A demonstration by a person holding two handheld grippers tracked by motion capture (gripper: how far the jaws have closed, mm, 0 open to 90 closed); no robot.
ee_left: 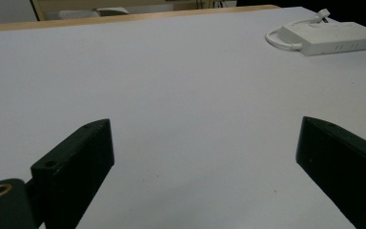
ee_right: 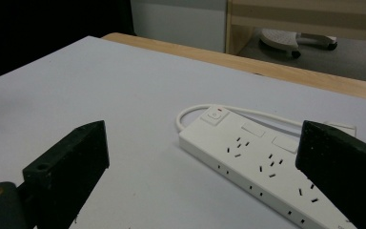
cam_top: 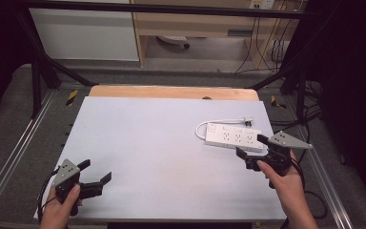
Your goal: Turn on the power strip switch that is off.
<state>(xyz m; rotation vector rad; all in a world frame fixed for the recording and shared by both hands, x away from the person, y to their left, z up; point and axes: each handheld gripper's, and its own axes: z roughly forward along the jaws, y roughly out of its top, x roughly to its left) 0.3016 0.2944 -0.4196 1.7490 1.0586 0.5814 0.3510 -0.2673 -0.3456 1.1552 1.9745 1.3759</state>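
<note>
A white power strip is seen lying flat at the tabletop's far right, just before the right tongs, held agape — seemingly for a grasp — while the left tongs, likewise spread, are kept well apart.

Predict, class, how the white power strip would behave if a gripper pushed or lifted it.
The power strip looks rigid and flat, so it would probably slide, not roll. Its looped cord seems floppy and would likely trail or dangle.

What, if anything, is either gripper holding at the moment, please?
Nothing is held. The left gripper is open over bare table, and the right gripper is open just short of the power strip.
</note>
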